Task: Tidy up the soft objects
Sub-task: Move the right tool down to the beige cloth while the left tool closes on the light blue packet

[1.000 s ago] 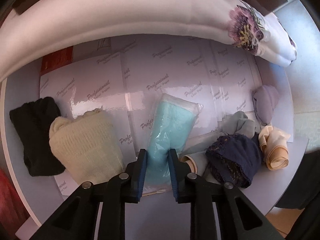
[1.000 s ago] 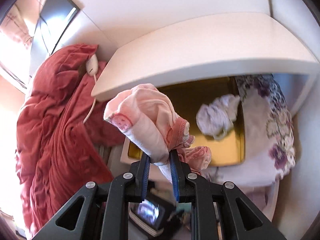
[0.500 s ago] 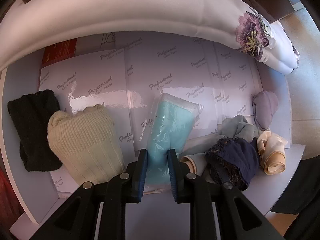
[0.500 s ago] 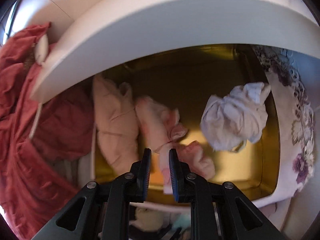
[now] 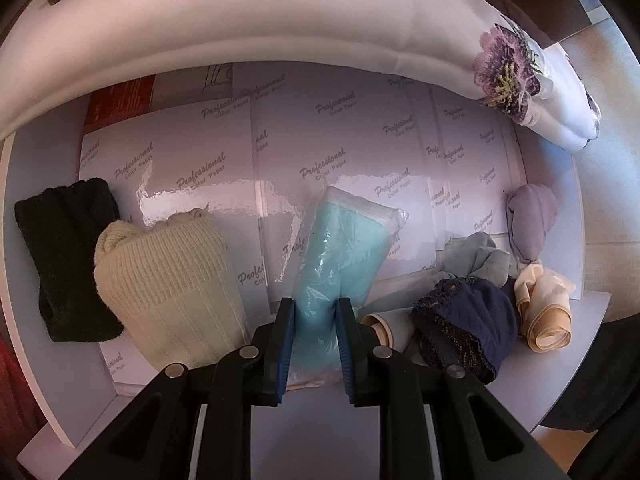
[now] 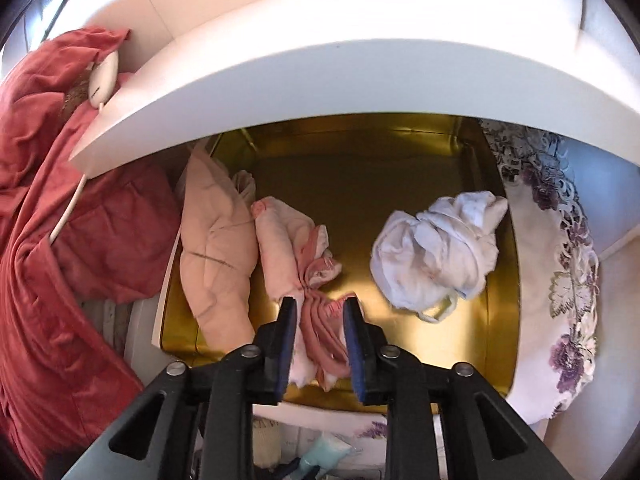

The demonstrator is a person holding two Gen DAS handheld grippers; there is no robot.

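Lowered into the gold metal tray [image 6: 400, 168] — crumpled pink cloth [image 6: 296, 248] | right gripper [image 6: 320, 340] jaws just opening, cloth loose between | left gripper [image 5: 316, 340] clenched on bagged turquoise cloth [image 5: 340, 252] | advice — open fully, lift straight.

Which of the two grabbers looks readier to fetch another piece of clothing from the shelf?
The right gripper, probably. Its jaws have just been opening and the pink garment now lies in the gold tray, so it seems about free. The left gripper is shut on the bagged turquoise item.
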